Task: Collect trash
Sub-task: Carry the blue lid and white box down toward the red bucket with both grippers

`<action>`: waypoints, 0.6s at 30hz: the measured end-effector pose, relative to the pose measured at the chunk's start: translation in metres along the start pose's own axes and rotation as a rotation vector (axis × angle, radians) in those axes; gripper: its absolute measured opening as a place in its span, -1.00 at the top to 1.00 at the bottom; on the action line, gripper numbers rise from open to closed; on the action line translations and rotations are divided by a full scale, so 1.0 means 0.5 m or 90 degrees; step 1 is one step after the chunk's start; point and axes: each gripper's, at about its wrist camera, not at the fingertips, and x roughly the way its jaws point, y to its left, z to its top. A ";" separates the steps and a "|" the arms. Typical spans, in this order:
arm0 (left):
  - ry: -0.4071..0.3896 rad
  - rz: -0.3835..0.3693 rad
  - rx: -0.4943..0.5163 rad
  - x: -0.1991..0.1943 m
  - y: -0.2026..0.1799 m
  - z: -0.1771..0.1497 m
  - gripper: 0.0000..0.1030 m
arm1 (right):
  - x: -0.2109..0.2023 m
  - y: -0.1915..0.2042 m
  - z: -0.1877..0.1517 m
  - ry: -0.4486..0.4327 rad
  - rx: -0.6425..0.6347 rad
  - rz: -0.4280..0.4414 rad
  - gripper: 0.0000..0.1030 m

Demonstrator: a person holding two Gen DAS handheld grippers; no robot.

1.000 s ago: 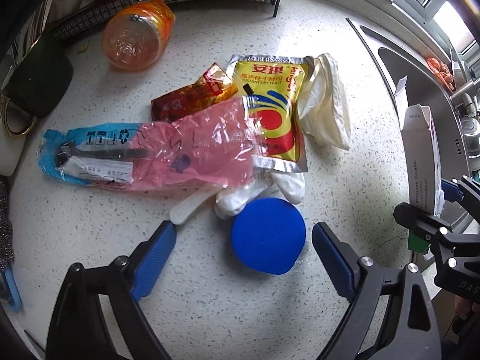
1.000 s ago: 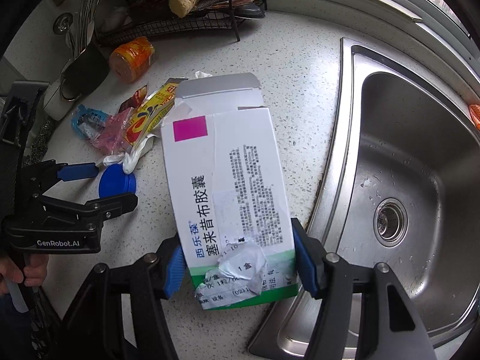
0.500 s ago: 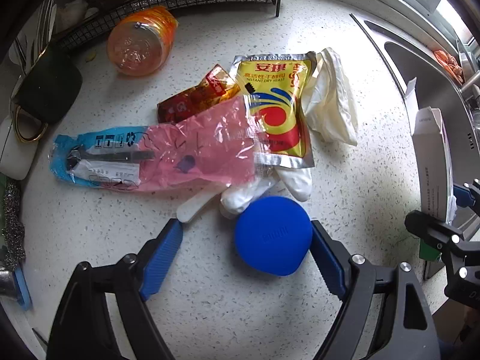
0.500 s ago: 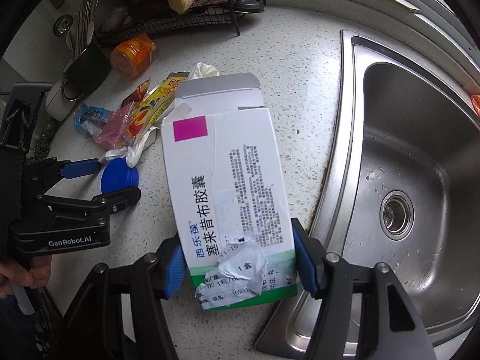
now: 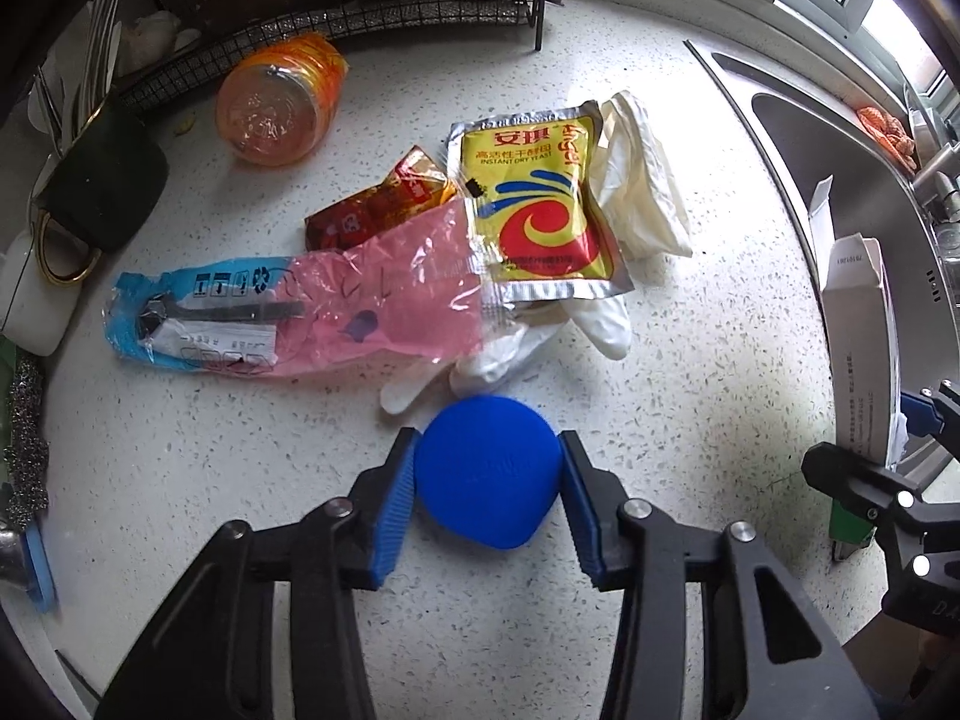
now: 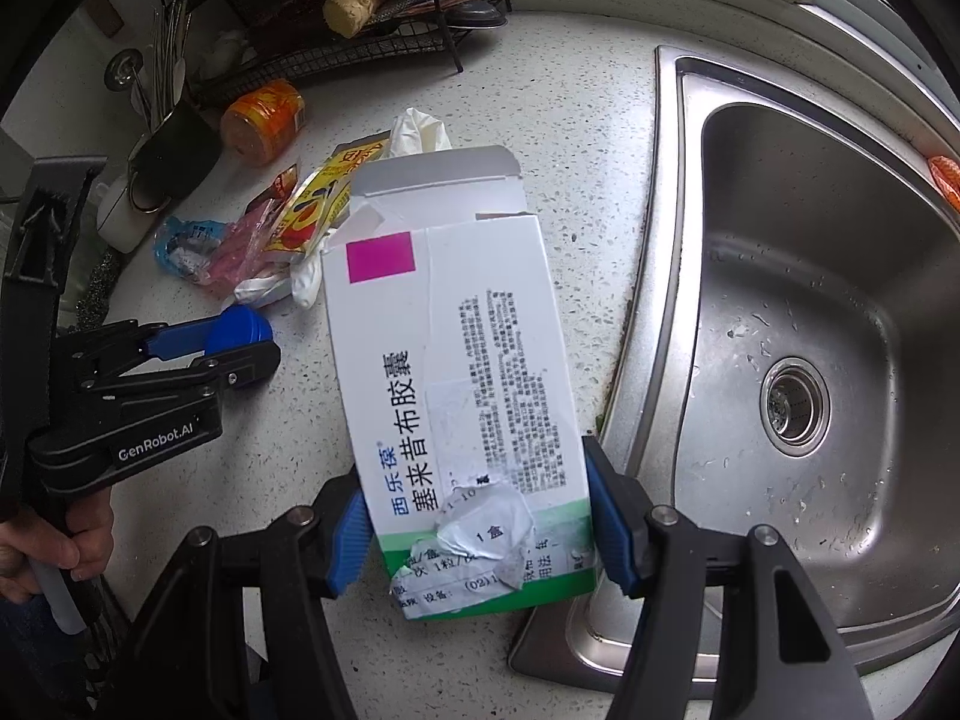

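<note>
So far — right gripper clamps white cardboard medicine box beside steel sink | left gripper closing around round blue plastic lid, pads touching | wrappers, gloves left of sink uncollected

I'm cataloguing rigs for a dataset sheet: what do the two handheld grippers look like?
Both are black plastic frames with silver screws. The left gripper and right gripper each carry two angular fingers faced with ribbed blue pads. From the right wrist view, the left one's body bears white "GenRobot.AI" lettering.
</note>
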 end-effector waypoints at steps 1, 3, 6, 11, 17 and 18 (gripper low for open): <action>0.002 0.001 -0.001 -0.002 -0.002 -0.005 0.17 | -0.002 0.003 -0.001 -0.003 -0.003 0.001 -0.15; 0.006 0.002 -0.005 -0.006 -0.003 -0.015 0.17 | -0.007 0.009 -0.002 -0.005 -0.006 0.002 -0.15; 0.009 0.001 -0.006 -0.012 -0.005 -0.040 0.17 | -0.017 0.017 -0.007 -0.012 -0.016 0.004 -0.15; 0.004 -0.013 -0.016 -0.027 0.009 -0.069 0.17 | -0.021 0.018 -0.025 -0.012 -0.027 0.010 -0.15; -0.019 -0.017 -0.010 -0.079 0.000 -0.109 0.17 | -0.036 0.036 -0.054 -0.012 -0.048 0.019 -0.15; -0.023 -0.018 -0.011 -0.088 -0.002 -0.119 0.17 | -0.039 0.038 -0.058 -0.012 -0.050 0.022 -0.15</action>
